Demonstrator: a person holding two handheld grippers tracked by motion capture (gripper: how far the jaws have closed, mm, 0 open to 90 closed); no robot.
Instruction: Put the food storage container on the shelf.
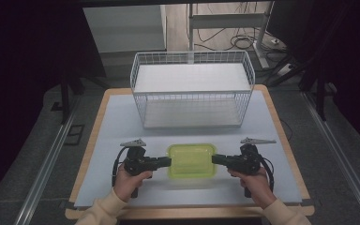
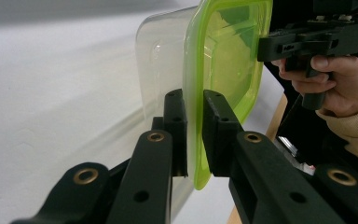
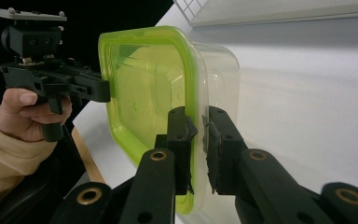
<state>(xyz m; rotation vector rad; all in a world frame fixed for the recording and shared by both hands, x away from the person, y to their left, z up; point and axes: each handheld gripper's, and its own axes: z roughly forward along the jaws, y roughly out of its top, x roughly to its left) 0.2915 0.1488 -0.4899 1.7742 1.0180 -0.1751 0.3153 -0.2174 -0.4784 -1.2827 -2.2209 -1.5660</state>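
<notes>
- The left hand (image 1: 130, 182) is coming in from 7 o'clock on the table (image 1: 117, 122) and is holding the left gripper (image 1: 168, 161).
- The left gripper is pointing toward 3 o'clock. Its jaws are squeezing the left rim of the box (image 1: 191, 161).
- In the left gripper view, the left gripper (image 2: 194, 135) is pinching the green lid (image 2: 223, 60) edge. One jaw is sitting on each side of the rim, and both are touching it.
- The box is sitting in the middle of the table, at about 6 o'clock from the basket (image 1: 192, 89). It is see-through, and its green lid is on.
- The box is right between the two grippers, and each one is holding one end.
- The basket is white wire and is standing near the far edge of the table, at 12 o'clock. It is near the box but is not touching it.
- The right gripper (image 1: 214, 159) is pointing toward 9 o'clock. Its jaws are squeezing the right rim of the box.
- In the right gripper view, the right gripper (image 3: 197, 140) is pinching the lid (image 3: 144, 88) edge, with one jaw on each side.
- The right hand (image 1: 257, 183) is coming in from 5 o'clock and is holding the right gripper.
</notes>
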